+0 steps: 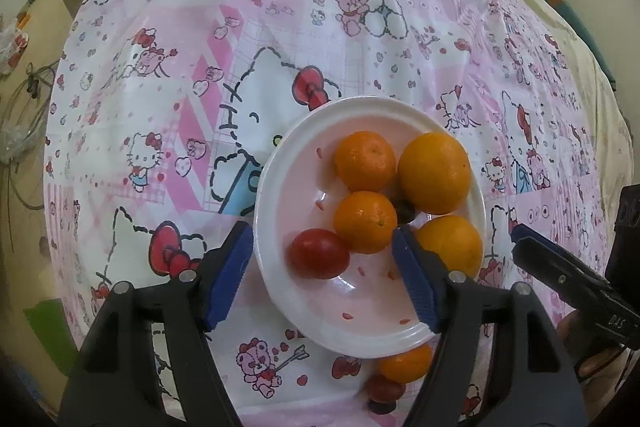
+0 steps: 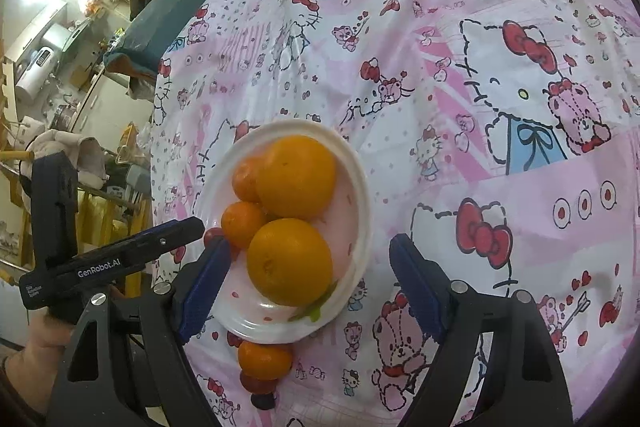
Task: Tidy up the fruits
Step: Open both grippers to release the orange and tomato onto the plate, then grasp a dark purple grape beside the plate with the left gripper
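Both tools hung released, left tool [image 1: 324,271] over the plate [image 1: 280,163]; next, I judged, came fetching the mandarin [image 1: 406,363] lower centre.

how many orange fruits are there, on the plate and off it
5. Four on the plate: two big ones at far right and near right, two small ones at the back and middle. One on the cloth before the plate. More may be hidden.
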Available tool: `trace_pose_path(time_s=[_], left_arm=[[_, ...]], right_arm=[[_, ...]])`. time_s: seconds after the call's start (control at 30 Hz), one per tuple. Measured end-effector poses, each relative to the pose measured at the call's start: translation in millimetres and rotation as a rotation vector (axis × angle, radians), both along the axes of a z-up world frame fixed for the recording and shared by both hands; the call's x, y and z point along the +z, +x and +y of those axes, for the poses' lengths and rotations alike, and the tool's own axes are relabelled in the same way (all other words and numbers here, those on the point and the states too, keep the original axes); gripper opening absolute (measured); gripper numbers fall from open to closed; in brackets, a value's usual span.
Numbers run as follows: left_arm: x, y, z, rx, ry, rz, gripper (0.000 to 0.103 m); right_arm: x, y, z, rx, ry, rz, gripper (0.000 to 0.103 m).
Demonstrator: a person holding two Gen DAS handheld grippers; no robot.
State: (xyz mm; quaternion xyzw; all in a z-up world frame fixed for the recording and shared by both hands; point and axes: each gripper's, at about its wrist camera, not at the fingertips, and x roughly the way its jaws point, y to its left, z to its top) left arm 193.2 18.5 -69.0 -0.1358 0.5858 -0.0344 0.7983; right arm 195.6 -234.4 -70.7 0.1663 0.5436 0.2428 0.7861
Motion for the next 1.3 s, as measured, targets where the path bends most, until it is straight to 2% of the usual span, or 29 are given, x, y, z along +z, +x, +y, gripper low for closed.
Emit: trace_pose_path(time_s=[0.23, 0.47, 0.73, 0.87, 1.1, 1.3], left_arm=[[6.3, -4.1, 1.5, 0.002, 0.023, -0.02, 0.069], [24.3, -16.1, 6.4, 0.039, 0.033, -0.065, 0.069], [48.4, -48.1, 10.9, 0.044, 0.057, -0.107, 0.069], [40.4, -72.5, 3.3, 0.023, 0.045, -0.069, 0.069], [22.5, -111.6, -21.1, -0.029, 0.025, -0.029, 0.069], [2.7, -134.6, -52.3, -0.091, 0.085, 0.003, 0.068]], right_arm=[[4.3, -1.3, 1.0, 0.002, -0.008, -0.011, 0.084], [14.3, -12.4, -3.5, -0.003, 0.024, -0.01, 0.084], [31.1, -35.4, -7.7, 0.004, 0.022, -0.028, 0.084], [37.0, -47.8, -16.3, -0.014, 0.005, -0.036, 0.084], [28.8, -68.1, -29.0, -0.053, 0.023, -0.003, 0.084], [27.5, -85.5, -36.8, -0.094, 0.048, 0.016, 0.084]])
